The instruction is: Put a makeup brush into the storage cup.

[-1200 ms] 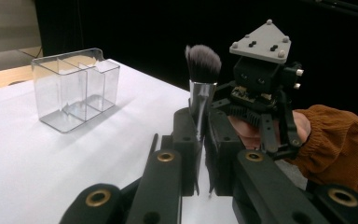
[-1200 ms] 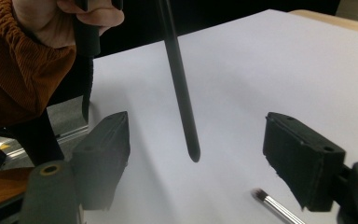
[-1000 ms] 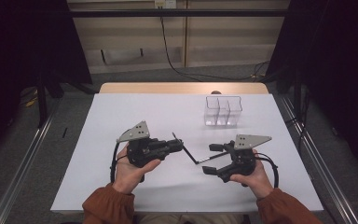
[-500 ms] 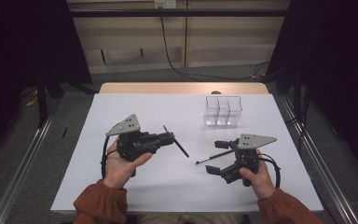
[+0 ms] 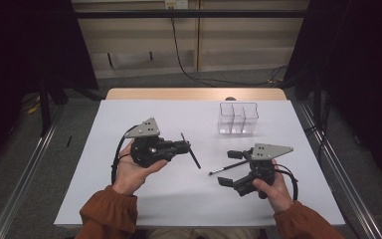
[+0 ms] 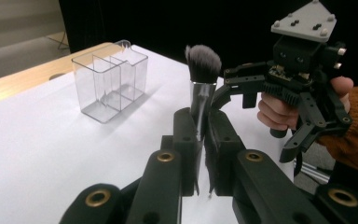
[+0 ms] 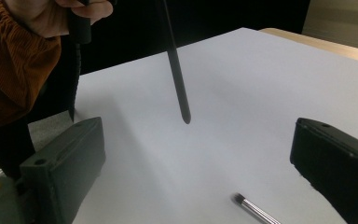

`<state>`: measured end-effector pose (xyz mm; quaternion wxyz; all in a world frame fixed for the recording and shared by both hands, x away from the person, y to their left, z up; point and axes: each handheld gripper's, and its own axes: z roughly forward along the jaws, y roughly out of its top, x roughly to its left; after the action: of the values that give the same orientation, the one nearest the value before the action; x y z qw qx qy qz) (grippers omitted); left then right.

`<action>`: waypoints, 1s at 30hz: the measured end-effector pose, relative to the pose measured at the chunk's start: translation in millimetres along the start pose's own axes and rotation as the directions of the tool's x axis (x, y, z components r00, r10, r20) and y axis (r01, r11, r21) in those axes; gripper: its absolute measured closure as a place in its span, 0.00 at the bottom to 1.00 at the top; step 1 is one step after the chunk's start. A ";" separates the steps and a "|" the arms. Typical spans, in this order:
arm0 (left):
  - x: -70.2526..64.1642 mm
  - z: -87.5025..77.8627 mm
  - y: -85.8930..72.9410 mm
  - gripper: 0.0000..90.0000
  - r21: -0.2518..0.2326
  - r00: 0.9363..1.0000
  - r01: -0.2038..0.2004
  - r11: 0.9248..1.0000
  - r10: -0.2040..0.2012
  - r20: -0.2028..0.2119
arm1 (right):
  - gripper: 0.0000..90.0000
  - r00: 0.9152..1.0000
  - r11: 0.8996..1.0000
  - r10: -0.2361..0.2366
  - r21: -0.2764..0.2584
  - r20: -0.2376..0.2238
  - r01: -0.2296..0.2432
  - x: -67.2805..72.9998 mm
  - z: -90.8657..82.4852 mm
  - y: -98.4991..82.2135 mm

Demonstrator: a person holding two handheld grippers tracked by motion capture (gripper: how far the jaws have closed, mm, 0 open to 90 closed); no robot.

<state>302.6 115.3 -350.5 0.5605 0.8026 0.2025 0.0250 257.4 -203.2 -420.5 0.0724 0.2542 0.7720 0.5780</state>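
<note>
Over the white desk (image 5: 129,199), we hold a makeup brush (image 6: 201,77) clamped in the left gripper (image 5: 185,146).
Our right gripper (image 5: 227,168) has just been opening, jaws wide around nothing; a second brush (image 5: 227,168) lies between them. Next we steer ours into the clear organizer (image 5: 238,118).

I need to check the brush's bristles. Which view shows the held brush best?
The left gripper view: the brush stands close between the left gripper, its bristle head sharp. The high view shows it as a thin dark stick. The right gripper view shows its handle end.
</note>
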 end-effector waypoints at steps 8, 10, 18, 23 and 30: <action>-2.3 7.3 6.3 0.93 0.050 1.000 -0.014 0.999 0.014 0.004 | 0.05 1.000 1.000 -0.014 0.010 -0.004 0.014 2.3 4.2 2.6; -3.7 10.2 7.7 0.93 0.068 1.000 -0.017 0.998 0.017 0.012 | 0.06 1.000 1.000 -0.025 0.017 0.010 0.025 3.6 5.7 3.1; -7.9 26.9 4.4 0.93 0.147 0.998 -0.031 0.989 0.024 0.050 | 0.08 1.000 0.999 -0.028 0.030 -0.012 0.028 6.0 14.2 6.2; -10.8 29.5 5.7 0.93 0.144 0.998 -0.033 0.989 0.024 0.059 | 0.12 0.999 0.999 -0.023 0.040 -0.034 0.025 8.4 19.7 8.3; -15.5 35.8 4.1 0.93 0.149 0.996 -0.037 0.988 0.025 0.080 | 0.25 0.998 0.998 -0.032 0.050 -0.045 0.034 11.7 23.2 11.7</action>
<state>299.2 76.9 -357.1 0.5053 0.8461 0.1691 -0.0130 260.4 -175.4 -414.9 0.0585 0.2304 0.7919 0.5626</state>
